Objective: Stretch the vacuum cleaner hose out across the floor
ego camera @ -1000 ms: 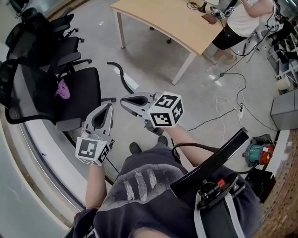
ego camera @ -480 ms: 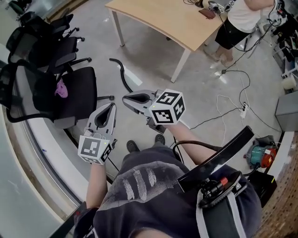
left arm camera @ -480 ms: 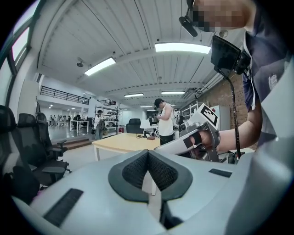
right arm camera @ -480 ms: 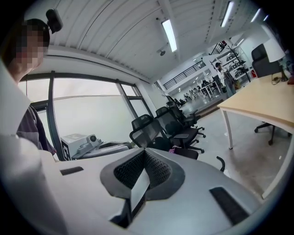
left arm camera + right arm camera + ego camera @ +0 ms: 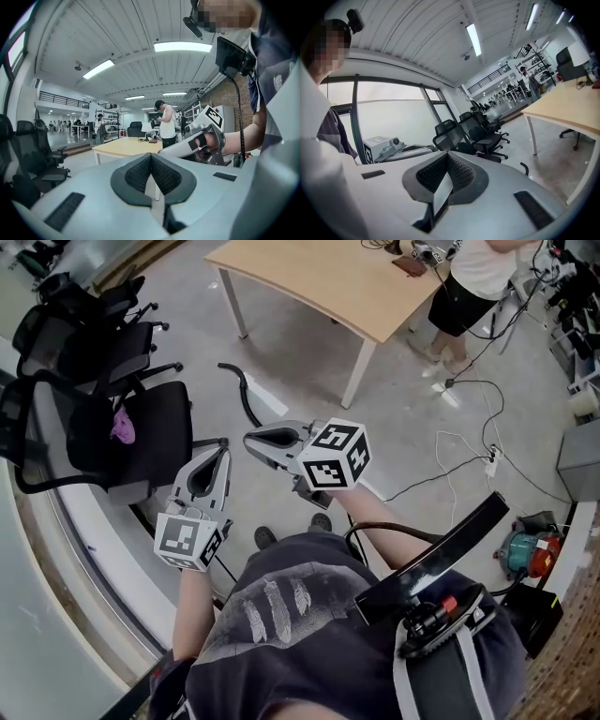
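I hold both forearms up before my chest. My left hand-held gripper [image 5: 217, 461] points forward and my right hand-held gripper [image 5: 255, 441] angles leftward (both pinched closed, empty). The hose [image 5: 246, 392] lies curved on the floor ahead.

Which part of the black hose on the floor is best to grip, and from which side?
Probably the hooked free end of the hose, from above, with the jaws across the tube: it lies flat on open floor.
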